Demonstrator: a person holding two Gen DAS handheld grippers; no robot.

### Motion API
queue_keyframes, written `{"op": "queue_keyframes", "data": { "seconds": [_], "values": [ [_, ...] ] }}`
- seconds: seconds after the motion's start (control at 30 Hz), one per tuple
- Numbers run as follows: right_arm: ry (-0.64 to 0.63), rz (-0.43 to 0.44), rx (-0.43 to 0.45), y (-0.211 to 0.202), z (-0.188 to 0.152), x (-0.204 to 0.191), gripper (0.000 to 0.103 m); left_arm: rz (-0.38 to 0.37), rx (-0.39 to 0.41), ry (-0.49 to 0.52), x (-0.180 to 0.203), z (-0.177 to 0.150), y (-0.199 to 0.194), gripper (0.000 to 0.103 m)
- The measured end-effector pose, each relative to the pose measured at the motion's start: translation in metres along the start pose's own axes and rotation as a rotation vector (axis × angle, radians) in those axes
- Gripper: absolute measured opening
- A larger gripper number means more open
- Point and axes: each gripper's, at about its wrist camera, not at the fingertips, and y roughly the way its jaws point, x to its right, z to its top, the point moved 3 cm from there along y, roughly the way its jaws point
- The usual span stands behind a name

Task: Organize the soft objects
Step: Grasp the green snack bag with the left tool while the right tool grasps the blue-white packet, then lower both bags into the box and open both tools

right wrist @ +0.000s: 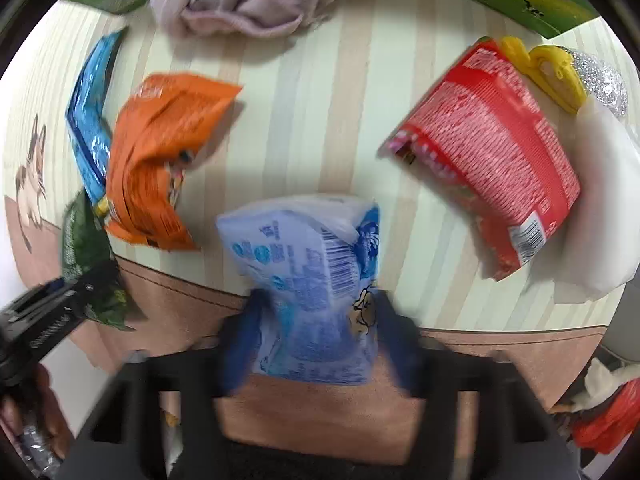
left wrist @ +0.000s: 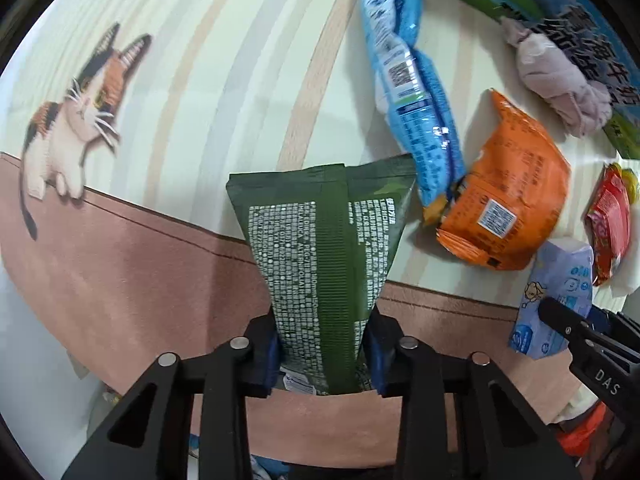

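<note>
Left claw (left wrist: 324,350) is clamped on a flat, crinkly dark-green pouch (left wrist: 320,248) above the near table (left wrist: 208,72) edge; right claw (right wrist: 316,344) pinches a soft pale-blue plastic pack (right wrist: 308,280) beside it.

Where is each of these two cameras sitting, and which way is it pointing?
Left wrist: on the left gripper, looking down at the table; its fingers clamp a green pouch; the right gripper pokes in.
Right wrist: on the right gripper, looking down; it squeezes a blue tissue pack; the left gripper shows at the edge.
Shared: orange bag, blue bag, red bag.
</note>
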Motion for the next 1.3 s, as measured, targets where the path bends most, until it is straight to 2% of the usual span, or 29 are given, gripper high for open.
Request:
{"op": "queue_keyframes", "data": {
  "seconds": [0.1,0.17,0.3,0.4,0.5,0.6,0.67,0.73,0.83,0.93,1.1,1.3],
  "values": [
    [-0.027,-0.003,0.024,-0.002,-0.013,-0.014,0.038,0.016,0.048,0.027,0.013,-0.017,-0.026,0.030],
    [-0.032,0.027,0.026,-0.014,-0.024,-0.010,0.037,0.008,0.081,0.053,0.024,-0.035,-0.051,0.030],
    [-0.022,0.131,0.056,-0.051,-0.037,-0.009,0.036,-0.055,0.153,0.107,0.026,-0.041,-0.113,0.030],
    [-0.005,0.239,0.112,-0.101,-0.044,-0.005,0.036,-0.118,0.206,0.169,0.059,-0.015,-0.143,0.030],
    [0.016,0.297,0.203,-0.156,-0.041,0.015,0.036,-0.174,0.236,0.242,0.117,0.036,-0.203,0.030],
    [0.032,0.317,0.288,-0.215,-0.002,0.049,0.036,-0.194,0.264,0.303,0.163,0.094,-0.221,0.030],
    [0.037,0.268,0.354,-0.246,0.034,0.067,0.036,-0.197,0.273,0.335,0.195,0.136,-0.238,0.030],
    [0.047,0.216,0.388,-0.259,0.068,0.078,0.036,-0.203,0.252,0.347,0.219,0.181,-0.238,0.030],
    [0.063,0.145,0.378,-0.246,0.136,0.098,0.036,-0.214,0.185,0.354,0.242,0.239,-0.215,0.030],
    [0.075,0.082,0.347,-0.227,0.188,0.110,0.036,-0.204,0.116,0.365,0.265,0.284,-0.188,0.030],
    [0.109,0.068,0.278,-0.203,0.258,0.132,0.036,-0.203,0.008,0.366,0.291,0.328,-0.144,0.030],
    [0.109,0.059,0.243,-0.180,0.309,0.137,0.037,-0.163,-0.050,0.397,0.313,0.339,-0.121,0.030]
  ]
}}
